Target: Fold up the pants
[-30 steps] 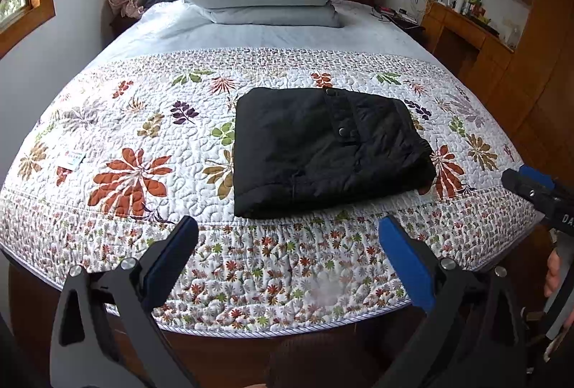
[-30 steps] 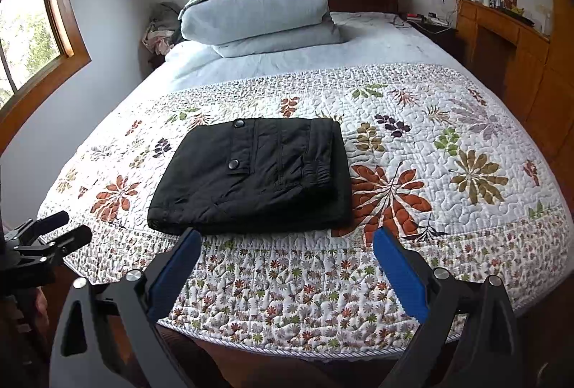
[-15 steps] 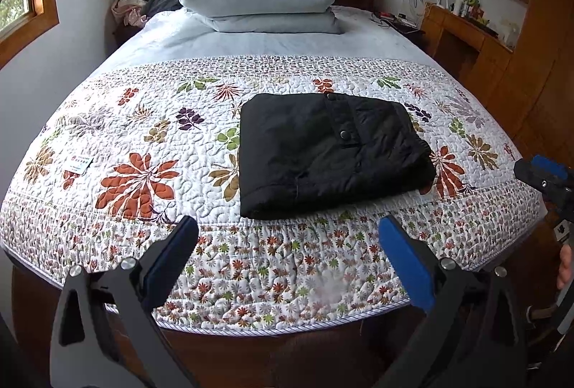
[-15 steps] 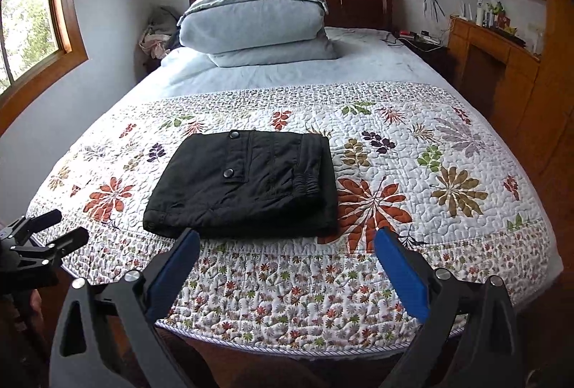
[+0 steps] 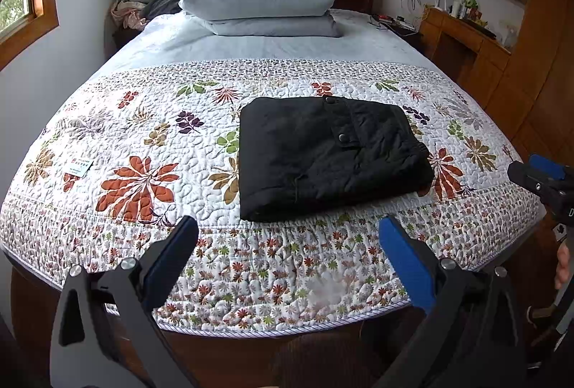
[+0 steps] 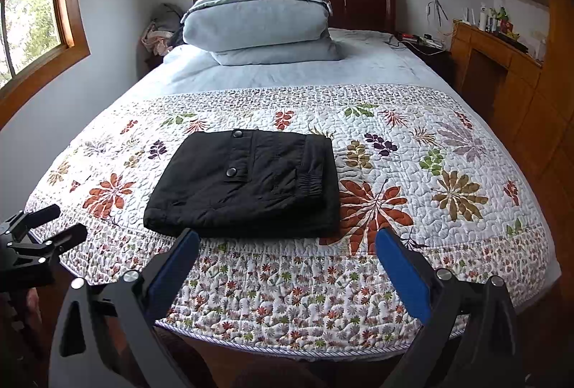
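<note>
Here the left gripper (image 5: pixel 287 244) hangs wide open and empty off the bed's foot; the folded black quilted pants (image 5: pixel 330 155) lie ahead on the floral quilted bedspread (image 5: pixel 136 137), long axis crosswise, roughly midway to the equally open right gripper (image 6: pixel 287 253).

Your left claw (image 5: pixel 287 237) is built of matte black arms shaped like open triangles, each with a cut-out window, and flat blue pads (image 5: pixel 403 262) line the inner faces of its fingers. Round silver screws (image 5: pixel 447 263) sit at the pivots. Your right claw (image 6: pixel 287 241) has the same black frame, blue pads (image 6: pixel 401 275) and silver screws (image 6: pixel 131 276).
</note>
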